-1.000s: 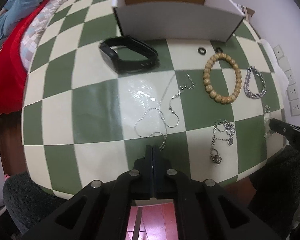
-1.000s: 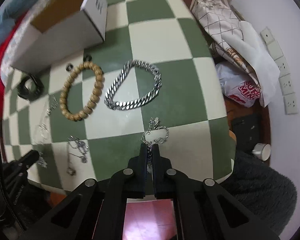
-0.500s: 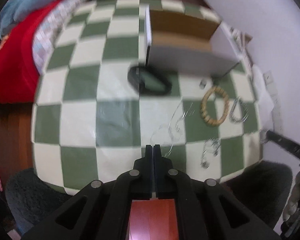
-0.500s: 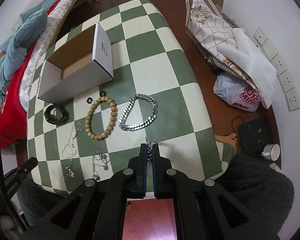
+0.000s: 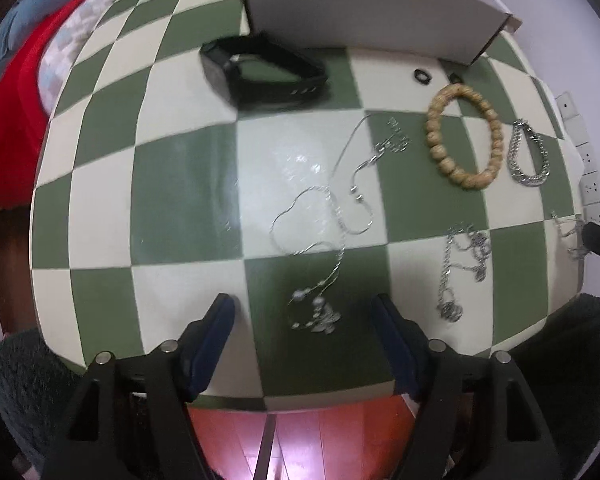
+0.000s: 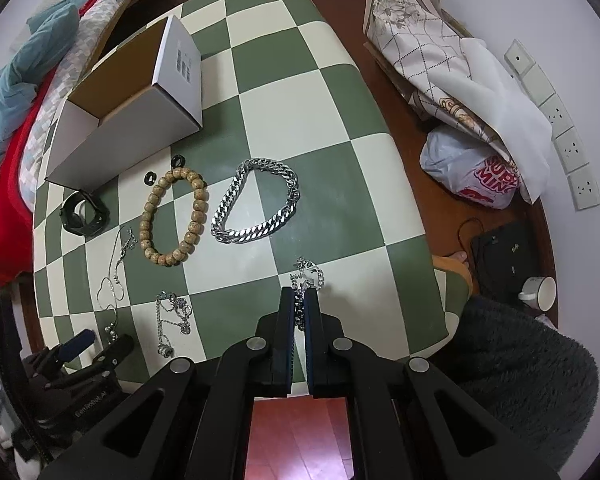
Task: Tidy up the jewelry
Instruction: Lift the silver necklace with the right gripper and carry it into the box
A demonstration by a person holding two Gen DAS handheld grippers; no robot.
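Nearest, the left gripper (image 5: 304,320) hangs low over the near edge of the checkered table (image 5: 180,184) with its fingers (image 5: 216,320) spread wide, bracketing the beaded pendant end of a thin silver necklace (image 5: 332,216) without touching it. To the right, the right gripper (image 6: 299,312) has its fingers pressed together, pinching a small silver chain (image 6: 306,276) whose free end rests on the table just beyond the tips.

Between the two grippers lies a second tangled silver necklace (image 5: 462,264). A little farther out sit a wooden bead bracelet (image 6: 174,216) and, to its right, a heavy silver curb-link bracelet (image 6: 256,206), both lying flat and apart from each other. Two small black rings (image 6: 164,170) lie just past the beads, and a black watch band (image 5: 260,72) rests to the left of them, close to the box.

At the far side stands an open white cardboard box (image 6: 140,108); the part of its brown interior that shows holds nothing.

By that showing, the organizing has barely begun: every piece is outside the box, one is gripped, one is about to be, and the other five pieces wait untouched.
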